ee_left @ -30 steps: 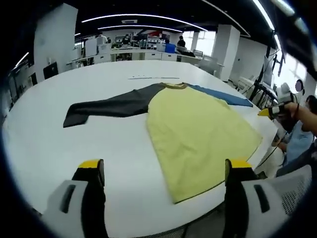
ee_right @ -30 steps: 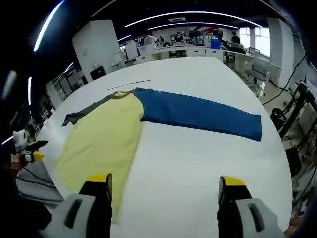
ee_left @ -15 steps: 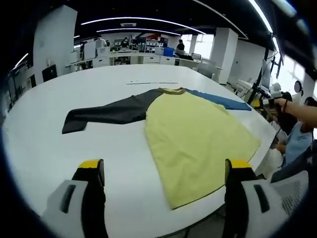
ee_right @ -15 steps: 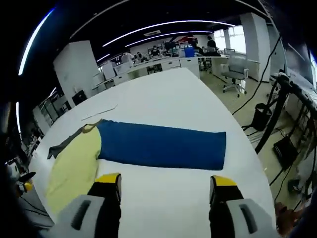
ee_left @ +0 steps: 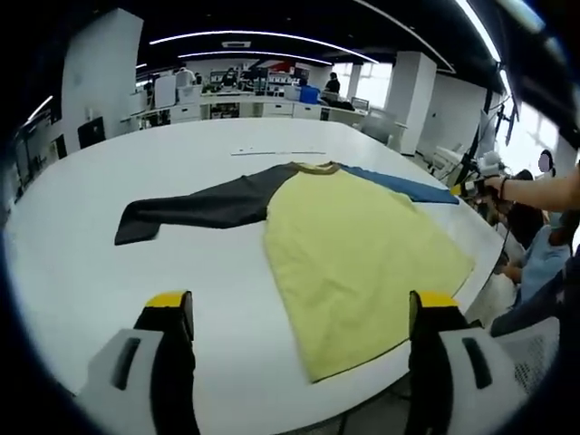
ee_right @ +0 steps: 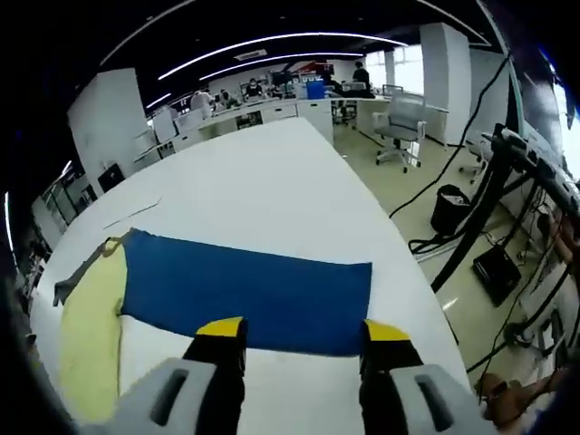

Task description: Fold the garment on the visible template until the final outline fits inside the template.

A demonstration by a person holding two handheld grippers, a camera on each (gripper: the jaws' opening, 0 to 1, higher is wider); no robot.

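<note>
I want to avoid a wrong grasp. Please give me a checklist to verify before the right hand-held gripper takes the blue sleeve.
1. Garment lies spread flat on the white table: ok.
2. Blue sleeve lies straight, unfolded: ok.
3. Right hand-held gripper is open, near the sleeve's lower edge: ok.
4. Left hand-held gripper is open and holds nothing: ok.
5. Dark sleeve lies flat, unfolded: ok.
6. Template outline under the yellow body is visible: cannot tell.
</note>
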